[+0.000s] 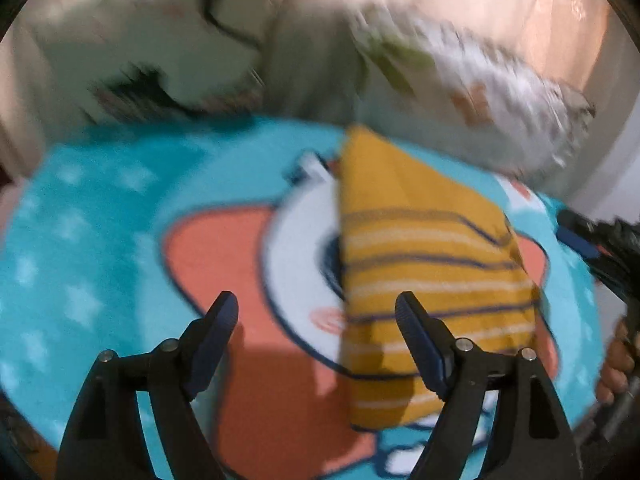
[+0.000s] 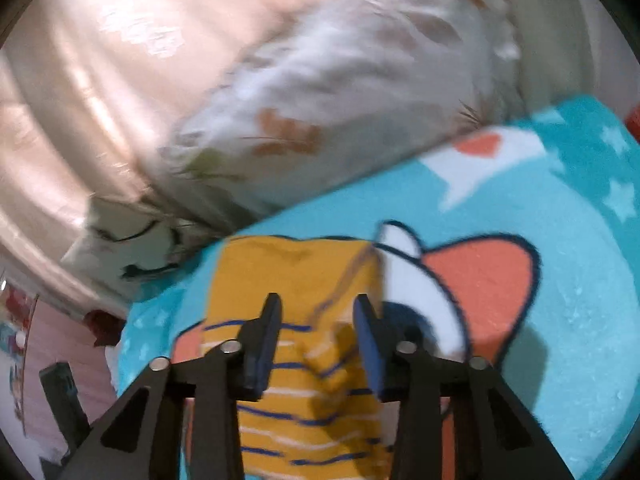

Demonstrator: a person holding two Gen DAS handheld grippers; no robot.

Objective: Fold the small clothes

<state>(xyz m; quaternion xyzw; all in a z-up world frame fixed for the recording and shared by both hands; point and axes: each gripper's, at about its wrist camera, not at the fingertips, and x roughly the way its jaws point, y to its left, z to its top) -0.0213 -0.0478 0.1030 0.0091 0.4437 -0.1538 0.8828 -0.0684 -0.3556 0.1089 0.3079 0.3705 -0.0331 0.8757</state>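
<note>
Yellow striped garment [image 1: 424, 280] lies lengthwise, pointing away from the left tool [image 1: 316, 320].

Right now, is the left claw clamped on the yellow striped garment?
No. In the left wrist view the left claw is wide open above the blanket, and the yellow striped garment lies flat, ungripped.

A turquoise fleece blanket [image 1: 100, 220] with pale stars and a large cartoon print in coral and white covers the work surface. Behind it lies a white pillow [image 2: 340, 92] printed with orange and green leaves, beside a cream cushion [image 2: 120, 252] with black line markings. Further back hangs a glossy peach curtain [image 2: 80, 80], catching warm light in soft folds. A pink wall [image 2: 52, 340] shows at the lower left of the right wrist view. Both views are motion-blurred.
</note>
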